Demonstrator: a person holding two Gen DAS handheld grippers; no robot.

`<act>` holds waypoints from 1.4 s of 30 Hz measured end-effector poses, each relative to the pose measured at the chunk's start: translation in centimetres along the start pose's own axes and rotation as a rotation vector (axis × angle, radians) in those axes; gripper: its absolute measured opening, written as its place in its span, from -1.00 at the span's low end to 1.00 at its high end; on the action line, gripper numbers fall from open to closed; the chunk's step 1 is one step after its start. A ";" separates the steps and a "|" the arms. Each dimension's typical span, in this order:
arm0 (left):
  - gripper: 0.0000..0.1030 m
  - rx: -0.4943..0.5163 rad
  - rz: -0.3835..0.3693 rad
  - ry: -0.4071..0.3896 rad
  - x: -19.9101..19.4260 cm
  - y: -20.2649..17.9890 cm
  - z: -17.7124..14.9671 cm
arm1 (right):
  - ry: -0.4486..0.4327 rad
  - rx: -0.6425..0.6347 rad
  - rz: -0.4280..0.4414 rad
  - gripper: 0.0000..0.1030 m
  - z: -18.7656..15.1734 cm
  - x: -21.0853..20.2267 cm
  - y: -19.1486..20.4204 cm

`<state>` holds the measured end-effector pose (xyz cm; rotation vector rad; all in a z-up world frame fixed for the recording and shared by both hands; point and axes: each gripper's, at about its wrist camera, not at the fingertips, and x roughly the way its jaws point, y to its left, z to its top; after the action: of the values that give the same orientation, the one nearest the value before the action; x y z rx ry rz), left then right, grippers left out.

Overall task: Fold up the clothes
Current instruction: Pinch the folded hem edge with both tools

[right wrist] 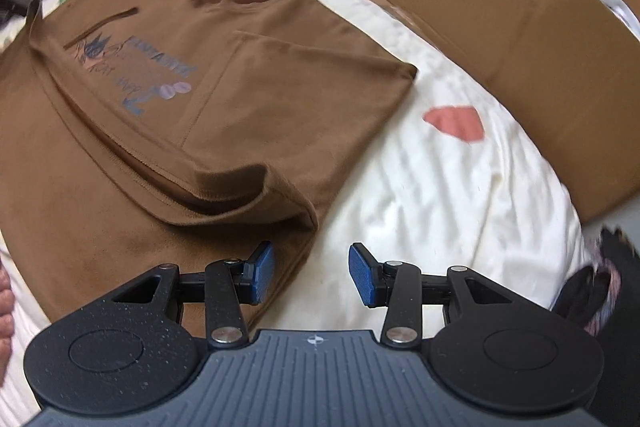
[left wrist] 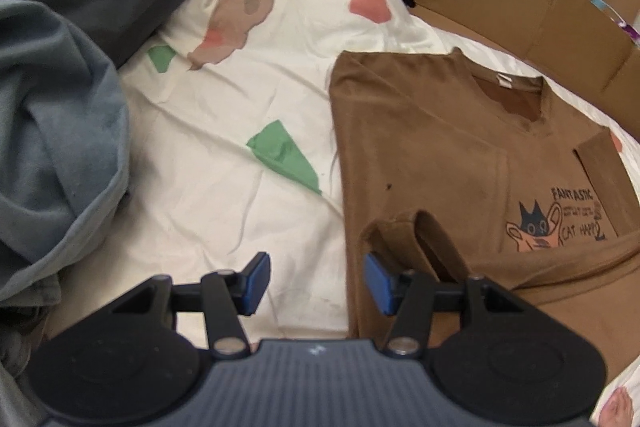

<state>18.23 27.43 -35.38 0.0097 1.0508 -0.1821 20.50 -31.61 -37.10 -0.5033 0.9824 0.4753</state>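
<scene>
Sleeves look already folded in on the brown cat-print T-shirt (left wrist: 432,147), which lies flat on the patterned bedsheet (left wrist: 224,187). Left gripper (left wrist: 316,279) and right gripper (right wrist: 311,273) hover with jaws apart and empty at its lower corners; the lengthwise fold seems left.

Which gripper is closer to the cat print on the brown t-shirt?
Hard to call. The left gripper, jaws open, hangs over the brown t-shirt's left edge, the cat print up-right. The right gripper, open, straddles its right edge.
</scene>
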 end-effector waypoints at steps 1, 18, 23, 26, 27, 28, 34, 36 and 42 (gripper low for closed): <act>0.08 0.000 -0.001 -0.001 0.0 -0.2 0.0 | -0.006 -0.004 0.000 -0.07 0.3 0.1 0.0; -0.09 0.157 -0.099 -0.064 2.3 -3.2 1.4 | -0.031 -0.043 0.075 -0.08 3.6 2.9 0.3; -0.44 0.169 -0.123 -0.055 2.7 -3.3 1.3 | -0.033 -0.042 0.101 -0.26 3.9 3.4 0.5; -0.44 0.176 -0.134 -0.052 2.8 -3.4 1.2 | -0.039 -0.039 0.107 -0.26 4.1 3.7 0.6; -0.44 0.177 -0.138 -0.048 2.9 -3.5 1.2 | -0.043 -0.031 0.110 -0.26 4.1 3.8 0.6; -0.44 0.178 -0.141 -0.045 3.1 -3.5 1.3 | -0.045 -0.020 0.114 -0.26 4.1 3.9 0.5; -0.44 0.187 -0.155 -0.020 4.1 -3.8 1.3 | -0.052 -0.007 0.122 -0.52 3.9 4.2 0.7; -0.70 0.172 -0.160 -0.019 4.2 -3.6 1.2 | -0.055 0.003 0.123 -0.76 3.9 4.2 0.5; -0.88 0.078 -0.158 -0.095 2.6 -2.3 0.8 | -0.122 0.154 0.099 -0.91 3.5 2.5 -1.6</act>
<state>19.87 24.68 -37.03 -0.0111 0.9492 -0.3631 24.95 -30.41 -37.39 -0.2854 0.9209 0.5087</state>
